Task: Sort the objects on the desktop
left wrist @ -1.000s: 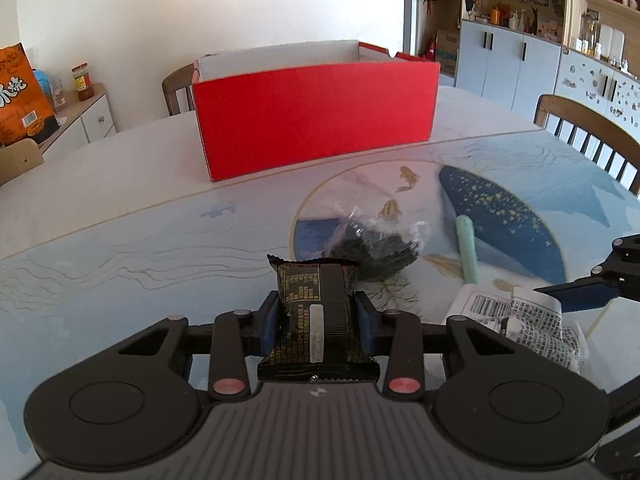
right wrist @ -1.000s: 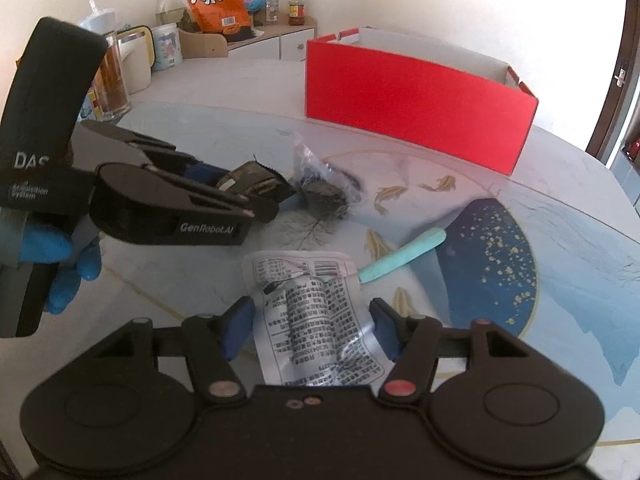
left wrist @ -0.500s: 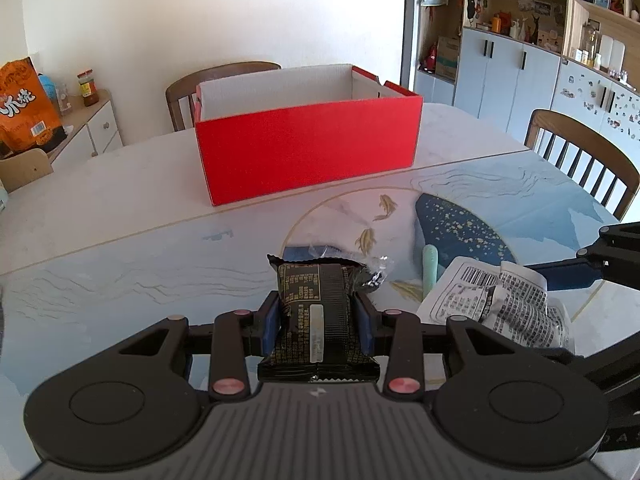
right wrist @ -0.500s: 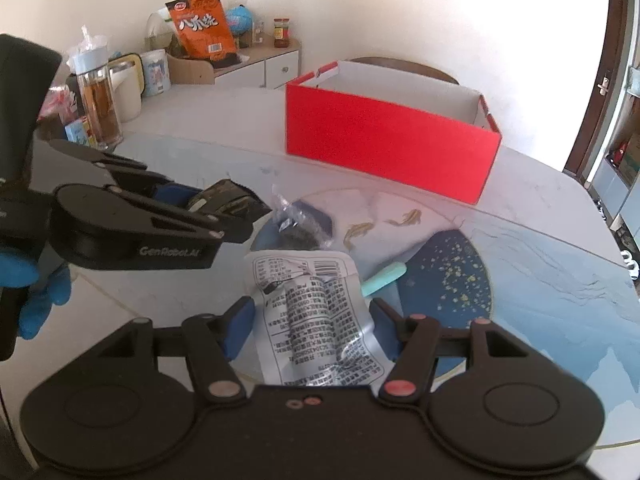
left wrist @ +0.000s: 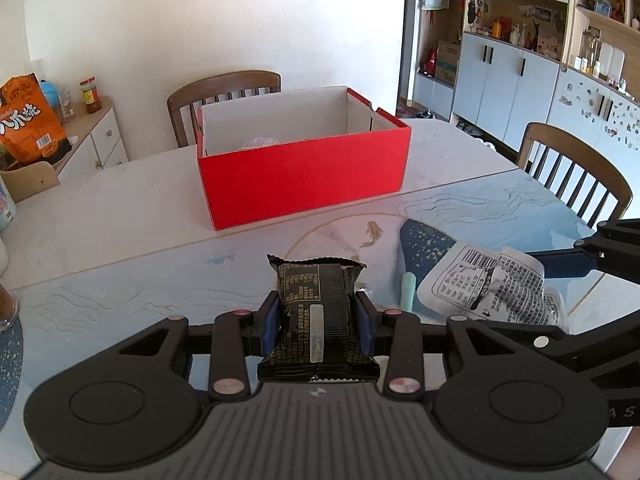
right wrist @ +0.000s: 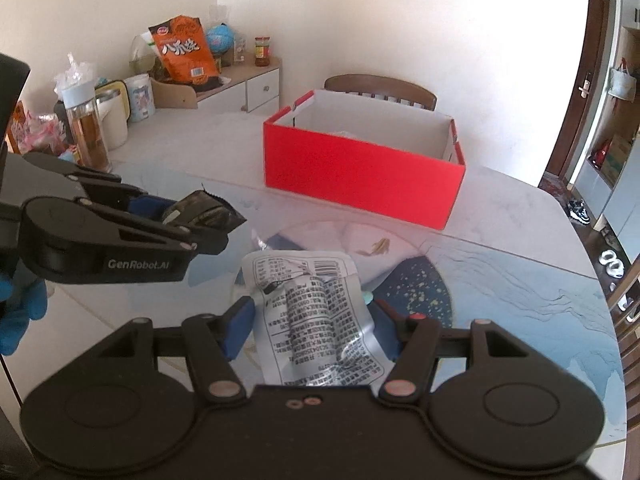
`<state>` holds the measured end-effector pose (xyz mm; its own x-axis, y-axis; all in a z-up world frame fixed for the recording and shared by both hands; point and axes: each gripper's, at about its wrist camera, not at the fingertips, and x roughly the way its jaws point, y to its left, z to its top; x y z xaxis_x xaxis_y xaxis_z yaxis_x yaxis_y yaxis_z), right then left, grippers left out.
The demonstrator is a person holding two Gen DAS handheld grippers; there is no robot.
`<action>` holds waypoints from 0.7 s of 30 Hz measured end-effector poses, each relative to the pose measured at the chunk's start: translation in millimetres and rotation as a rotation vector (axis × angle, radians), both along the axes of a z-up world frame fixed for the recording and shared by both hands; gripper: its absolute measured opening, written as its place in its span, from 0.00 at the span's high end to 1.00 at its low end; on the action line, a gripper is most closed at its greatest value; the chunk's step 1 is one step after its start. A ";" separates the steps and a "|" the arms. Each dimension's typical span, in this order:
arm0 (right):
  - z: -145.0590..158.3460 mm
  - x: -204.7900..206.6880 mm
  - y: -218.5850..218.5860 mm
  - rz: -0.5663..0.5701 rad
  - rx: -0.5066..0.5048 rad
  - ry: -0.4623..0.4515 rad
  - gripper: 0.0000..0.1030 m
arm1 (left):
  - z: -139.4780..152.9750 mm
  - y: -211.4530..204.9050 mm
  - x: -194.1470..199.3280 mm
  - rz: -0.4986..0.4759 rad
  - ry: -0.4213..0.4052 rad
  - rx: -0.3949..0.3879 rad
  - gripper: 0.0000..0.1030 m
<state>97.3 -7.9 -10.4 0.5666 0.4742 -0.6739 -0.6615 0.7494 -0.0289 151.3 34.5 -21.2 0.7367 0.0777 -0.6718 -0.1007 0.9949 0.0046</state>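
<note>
you hold both packets mid-carry: left gripper point(left wrist: 316, 316) pinching the dark snack packet point(left wrist: 316, 304), right gripper point(right wrist: 312, 320) clamping the silver pouch point(right wrist: 316, 312); next, clear the red box point(left wrist: 304, 176) rim and drop them inside.

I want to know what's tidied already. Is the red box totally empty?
No, a pale packet already lies inside the red box near its back wall.
</note>
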 end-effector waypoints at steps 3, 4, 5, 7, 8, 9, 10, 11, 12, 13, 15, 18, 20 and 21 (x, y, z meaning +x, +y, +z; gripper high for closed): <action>7.7 1.2 -3.8 -0.008 0.011 0.002 0.39 | 8.2 -0.9 1.2 0.000 -0.002 -0.002 0.64; 10.2 2.1 -5.3 -0.011 0.018 0.006 0.39 | 10.0 -1.3 2.0 -0.003 0.002 -0.004 0.64; 12.9 3.2 -6.8 -0.014 0.021 0.008 0.39 | 12.2 -1.7 2.8 -0.005 0.004 -0.008 0.64; 18.5 5.2 -8.7 -0.025 0.023 0.003 0.39 | 17.8 -2.6 4.2 -0.011 0.006 -0.012 0.64; 21.4 6.0 -9.9 -0.030 0.025 -0.001 0.39 | 20.6 -3.7 4.8 -0.014 0.006 -0.009 0.64; 23.9 7.0 -10.9 -0.035 0.028 -0.004 0.39 | 23.3 -4.5 5.9 -0.017 0.005 -0.008 0.64; 26.9 8.1 -12.0 -0.038 0.031 -0.006 0.39 | 26.4 -4.9 6.9 -0.021 0.002 -0.012 0.64; 30.0 9.0 -12.9 -0.040 0.033 -0.008 0.39 | 29.6 -5.3 7.9 -0.027 -0.002 -0.015 0.64; 33.2 9.8 -13.2 -0.042 0.031 -0.014 0.39 | 33.2 -6.1 9.1 -0.031 -0.007 -0.017 0.64; 36.2 10.6 -13.4 -0.044 0.028 -0.022 0.39 | 36.4 -6.6 10.3 -0.035 -0.013 -0.018 0.64; 42.3 12.7 -13.1 -0.044 0.025 -0.032 0.39 | 42.3 -7.7 13.4 -0.044 -0.017 -0.019 0.64; 51.3 15.0 -11.7 -0.043 0.023 -0.049 0.39 | 50.9 -8.5 18.9 -0.057 -0.020 -0.023 0.64; 58.0 17.2 -11.0 -0.045 0.025 -0.062 0.39 | 57.1 -8.3 22.5 -0.059 -0.029 -0.022 0.64; 60.7 18.5 -10.9 -0.046 0.029 -0.066 0.39 | 59.9 -8.4 24.2 -0.061 -0.034 -0.021 0.64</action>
